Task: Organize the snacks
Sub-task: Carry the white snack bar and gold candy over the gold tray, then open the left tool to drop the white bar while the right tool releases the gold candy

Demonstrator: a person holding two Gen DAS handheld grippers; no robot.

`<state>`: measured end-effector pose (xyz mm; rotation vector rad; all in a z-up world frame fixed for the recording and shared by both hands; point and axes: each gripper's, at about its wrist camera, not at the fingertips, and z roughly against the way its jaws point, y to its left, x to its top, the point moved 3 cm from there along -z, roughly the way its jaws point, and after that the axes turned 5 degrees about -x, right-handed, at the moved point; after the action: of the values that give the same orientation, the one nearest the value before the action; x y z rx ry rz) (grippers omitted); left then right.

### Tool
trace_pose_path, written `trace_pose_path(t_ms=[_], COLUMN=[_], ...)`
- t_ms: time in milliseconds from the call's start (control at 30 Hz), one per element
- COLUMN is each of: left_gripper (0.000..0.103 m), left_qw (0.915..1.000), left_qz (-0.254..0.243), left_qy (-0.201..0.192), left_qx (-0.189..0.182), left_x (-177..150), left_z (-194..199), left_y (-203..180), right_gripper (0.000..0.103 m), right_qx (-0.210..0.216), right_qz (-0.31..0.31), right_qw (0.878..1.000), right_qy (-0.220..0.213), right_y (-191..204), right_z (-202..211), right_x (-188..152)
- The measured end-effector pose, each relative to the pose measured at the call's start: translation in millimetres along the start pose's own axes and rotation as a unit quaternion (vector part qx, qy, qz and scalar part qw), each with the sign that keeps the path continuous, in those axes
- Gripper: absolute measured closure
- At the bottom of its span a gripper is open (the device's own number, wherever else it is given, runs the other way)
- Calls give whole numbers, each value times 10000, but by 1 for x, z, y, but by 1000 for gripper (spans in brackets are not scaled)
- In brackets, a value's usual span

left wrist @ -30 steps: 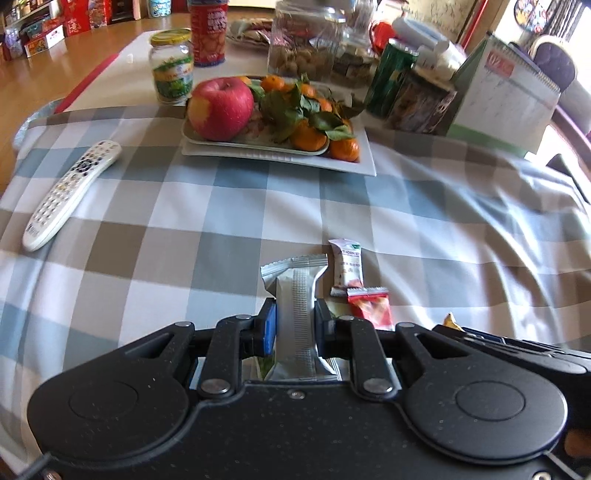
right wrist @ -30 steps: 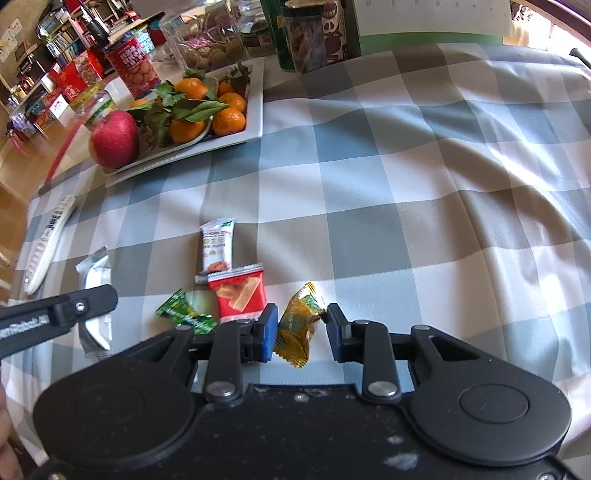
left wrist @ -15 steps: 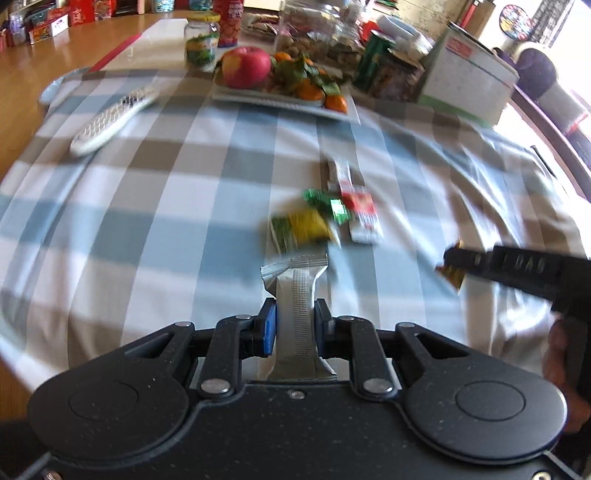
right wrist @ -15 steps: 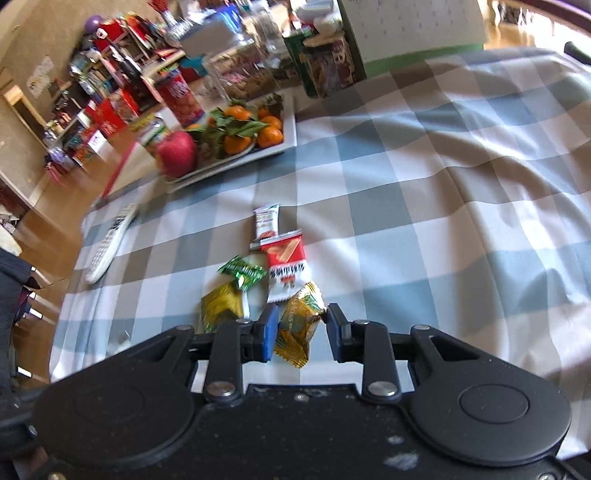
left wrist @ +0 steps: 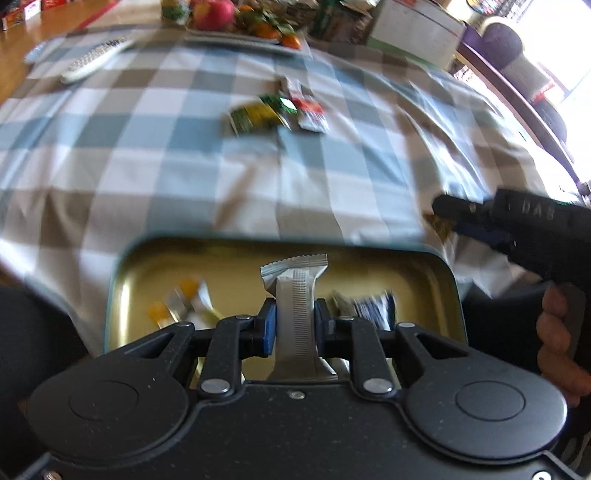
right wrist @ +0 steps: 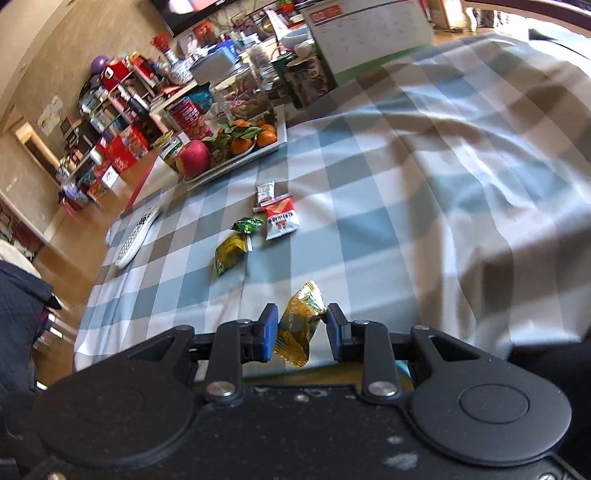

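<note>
My left gripper (left wrist: 294, 325) is shut on a silver snack bar (left wrist: 294, 295) and holds it over an open tin box (left wrist: 452, 280) with a gold inside, at the near table edge. Several wrapped snacks (left wrist: 184, 302) lie in the tin. My right gripper (right wrist: 301, 330) is shut on a gold candy packet (right wrist: 298, 325) above the near edge of the cloth; it also shows at the right of the left wrist view (left wrist: 461, 214). On the checked cloth lie a yellow-green packet (right wrist: 231, 253), a green candy (right wrist: 246, 225), a red-white packet (right wrist: 280, 219) and a small white packet (right wrist: 266, 190).
A white tray (right wrist: 273, 149) with an apple (right wrist: 192, 158) and tangerines stands at the far side. A white remote (right wrist: 136, 236) lies to the left. Jars, cans and a desk calendar (right wrist: 369, 33) crowd the back. The cloth (right wrist: 461, 184) is wrinkled at the right.
Both grippers have pulled back toward me from the snack pile, each still holding its packet. The left one now hangs over the tin, which has come into view.
</note>
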<state>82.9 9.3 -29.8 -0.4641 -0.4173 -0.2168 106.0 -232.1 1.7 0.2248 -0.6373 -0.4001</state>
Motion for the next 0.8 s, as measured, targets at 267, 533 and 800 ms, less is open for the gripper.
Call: trace_pose_path(t_ms=[267, 533, 800], left_gripper=[75, 75, 58], left_qw=[9996, 9994, 9989], left_qz=[-198, -63, -169], left_qy=[122, 310, 369], left_qx=[157, 163, 222], left_x=[-37, -52, -59], left_z=[3, 3, 2], left_y=[-12, -10, -14], right_gripper=[73, 73, 73], right_qx=[-39, -206, -504], right_qz=[-210, -174, -4], right_qw=[9995, 9995, 9986], right_qy=[-246, -140, -167], right_y=[-12, -14, -13], right_z=[27, 35, 30], right_x=[-25, -47, -50])
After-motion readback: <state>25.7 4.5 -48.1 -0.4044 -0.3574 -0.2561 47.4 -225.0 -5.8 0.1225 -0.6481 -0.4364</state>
